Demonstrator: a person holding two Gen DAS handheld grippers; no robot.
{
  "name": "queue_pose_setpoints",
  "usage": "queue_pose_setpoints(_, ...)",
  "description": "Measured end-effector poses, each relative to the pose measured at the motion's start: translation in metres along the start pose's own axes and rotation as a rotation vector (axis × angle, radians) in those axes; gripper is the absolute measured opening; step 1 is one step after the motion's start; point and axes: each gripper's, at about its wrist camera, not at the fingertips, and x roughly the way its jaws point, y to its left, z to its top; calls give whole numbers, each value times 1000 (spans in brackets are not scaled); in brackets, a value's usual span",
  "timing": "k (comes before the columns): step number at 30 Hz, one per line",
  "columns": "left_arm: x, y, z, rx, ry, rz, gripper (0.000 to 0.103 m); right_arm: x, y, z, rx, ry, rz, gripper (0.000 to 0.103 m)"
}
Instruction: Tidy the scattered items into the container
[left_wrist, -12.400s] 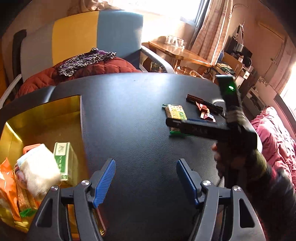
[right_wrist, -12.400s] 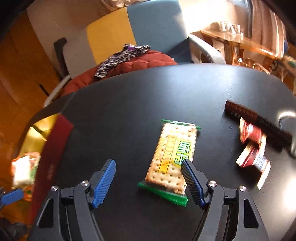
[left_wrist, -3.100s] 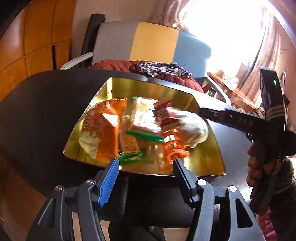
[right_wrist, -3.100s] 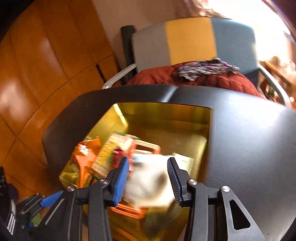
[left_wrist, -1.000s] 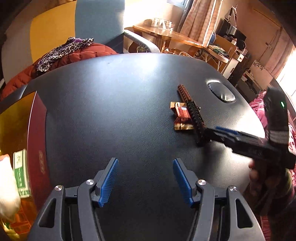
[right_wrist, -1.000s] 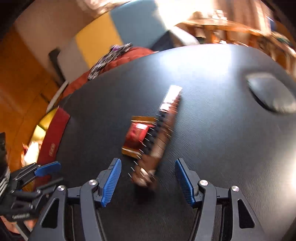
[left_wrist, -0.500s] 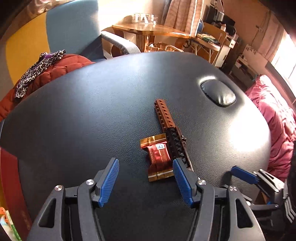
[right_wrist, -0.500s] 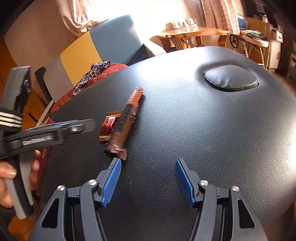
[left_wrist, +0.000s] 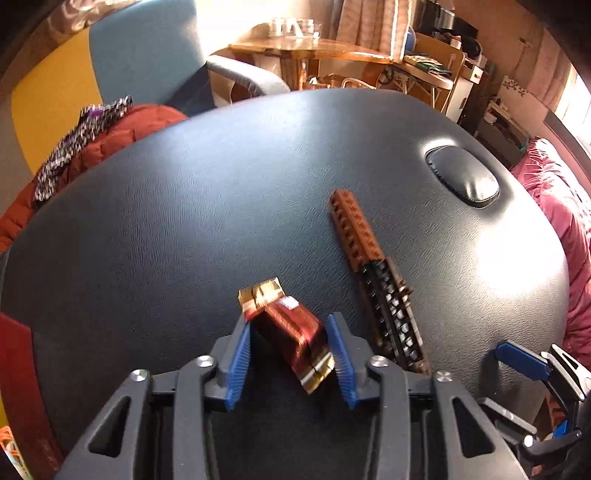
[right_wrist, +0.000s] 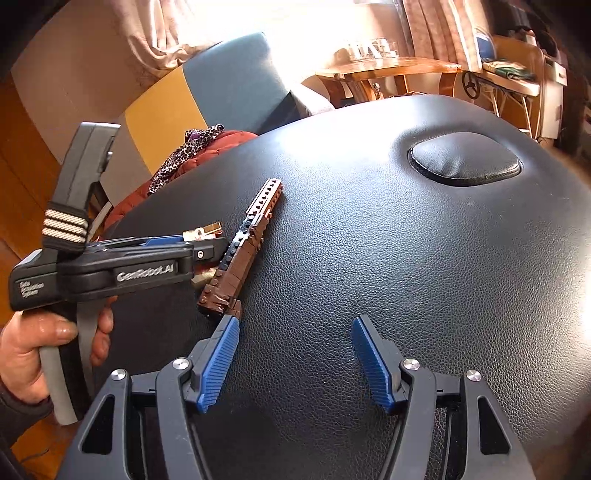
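Left gripper (left_wrist: 288, 354) is closing on the red-and-gold snack wrapper (left_wrist: 291, 336): wrapper sits between the blue pads, lying at a slant to them, gold crimped ends sticking out front and back; pads look at or just short of contact, so I'd call the grip not yet made. Angle makes sense — coming in steeply from the near edge puts a pad on each long side of the packet. Right gripper (right_wrist: 295, 360) has its jaws fairly wide and easing wider, nothing between them, its left pad just beside the near end of the brick-built bar (right_wrist: 243, 247); reads as lining up for that piece next. Bar lies lengthwise away from the near edge, close beside the wrapper, clear gap on the left-wrist view. The person's hand (right_wrist: 44, 343) holds the left tool's handle off the table's left side. Padded black table (left_wrist: 184, 221) is bare through the middle and toward the far edge; only a raised oval pad (left_wrist: 461, 179) near the far right corner. Container (left_wrist: 14, 387): only a dark red edge shows at the left edge of the table, so the carry goes leftward across bare top. Risk, my guess: a skewed packet may twist or slip as the pads pinch.
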Motion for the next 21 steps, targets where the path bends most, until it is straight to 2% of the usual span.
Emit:
queue_pose_setpoints(10, -30, 36, -49, -79, -9, -33, 39, 2, 9, 2, -40, 3, -35, 71)
queue_pose_setpoints(19, -65, 65, -105, -173, -16, -57, 39, 17, 44, 34, -92, -23, -36, 61)
queue_pose_setpoints(21, -69, 67, -113, -173, -21, -62, 39, 29, 53, 44, -105, -7, -58, 55)
